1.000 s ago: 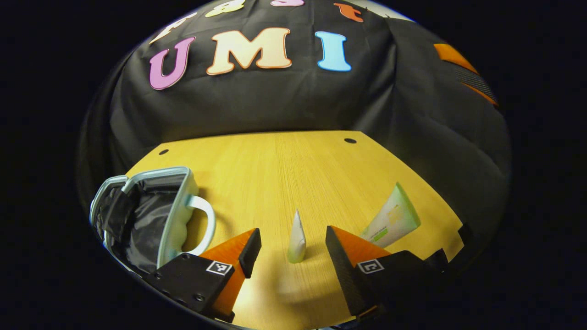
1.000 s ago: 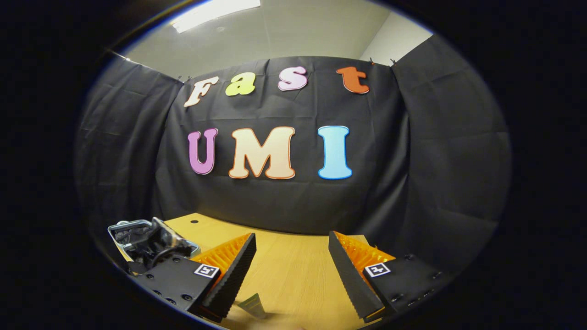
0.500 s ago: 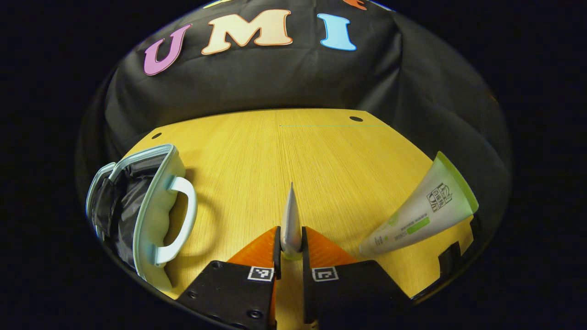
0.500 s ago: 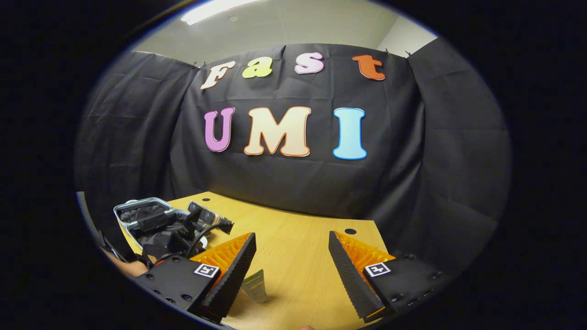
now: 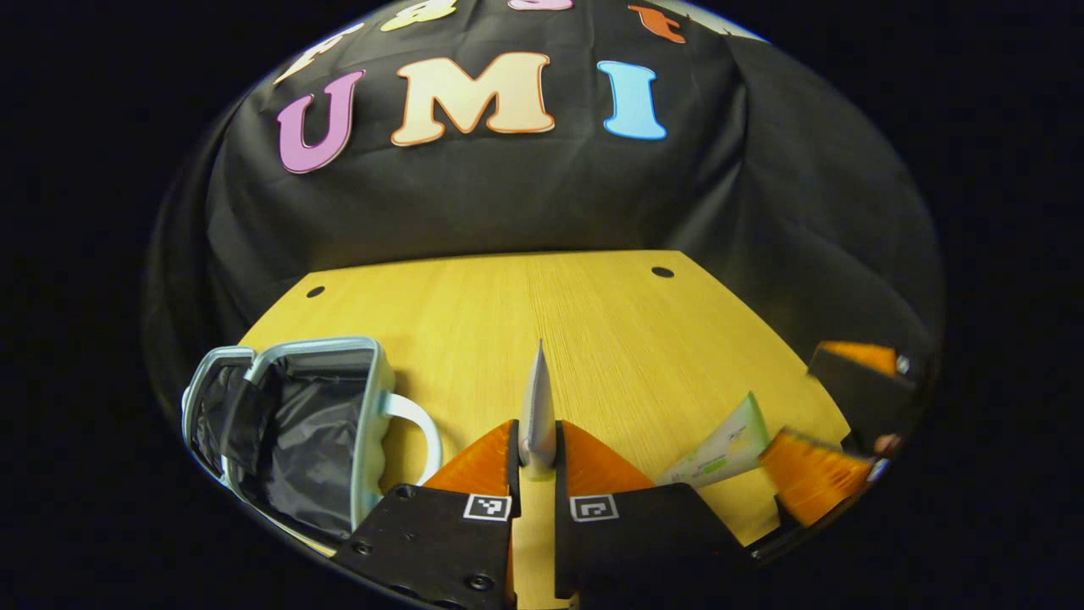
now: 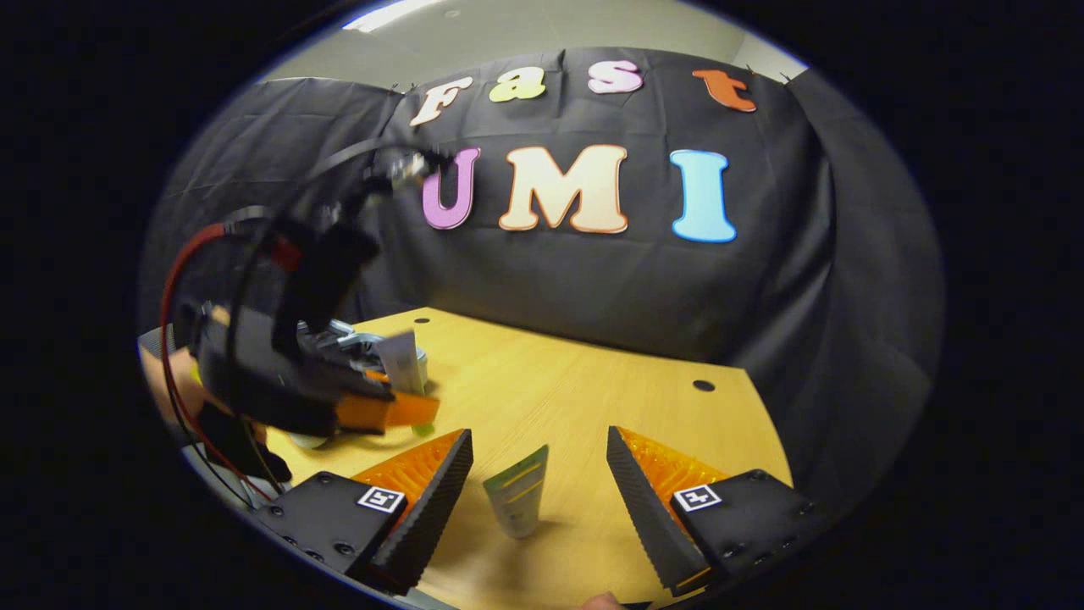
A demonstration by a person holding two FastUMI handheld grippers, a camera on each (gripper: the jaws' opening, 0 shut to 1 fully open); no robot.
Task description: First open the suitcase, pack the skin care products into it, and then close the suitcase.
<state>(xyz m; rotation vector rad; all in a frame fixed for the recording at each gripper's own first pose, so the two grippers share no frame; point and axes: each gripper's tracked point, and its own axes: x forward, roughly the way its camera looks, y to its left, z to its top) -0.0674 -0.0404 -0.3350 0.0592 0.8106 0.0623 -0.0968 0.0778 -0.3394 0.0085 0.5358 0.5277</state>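
Two pale tubes: the thin one (image 5: 537,407) pinched upright in the left hand-held gripper (image 5: 535,462), the green-striped one (image 6: 518,500) between the right hand-held gripper's (image 6: 538,483) wide-open fingers.

Left gripper (image 5: 535,457): black bodies with dark screws, square black-and-white marker tags, orange wedge fingers with black pads. Right gripper (image 6: 537,491): same build, serrated black pads (image 6: 644,500). Red and black cables (image 6: 174,288) trail from the left unit.
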